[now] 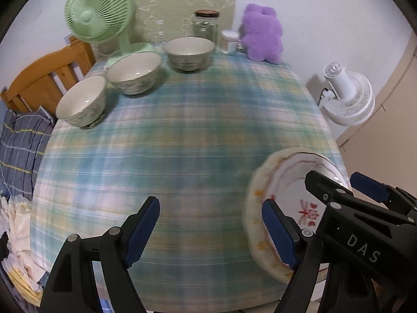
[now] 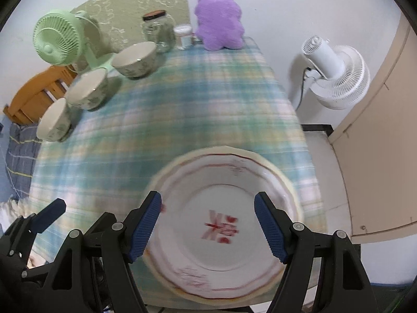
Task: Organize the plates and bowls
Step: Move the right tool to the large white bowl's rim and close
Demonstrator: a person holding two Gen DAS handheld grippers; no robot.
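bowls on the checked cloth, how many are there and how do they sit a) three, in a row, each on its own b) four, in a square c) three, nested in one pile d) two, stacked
a: three bowls stand separately in a curving row along the far left of the tablecloth, none nested; the plates lie apart, near the fingers.

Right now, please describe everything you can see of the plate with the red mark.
The plate looks like glazed white ceramic, round, with a scalloped cream rim, thin red lines and a red mark at its centre. It lies flat and face up near the front right corner of the checked tablecloth. It looks empty, and apparently nothing touches it from above.
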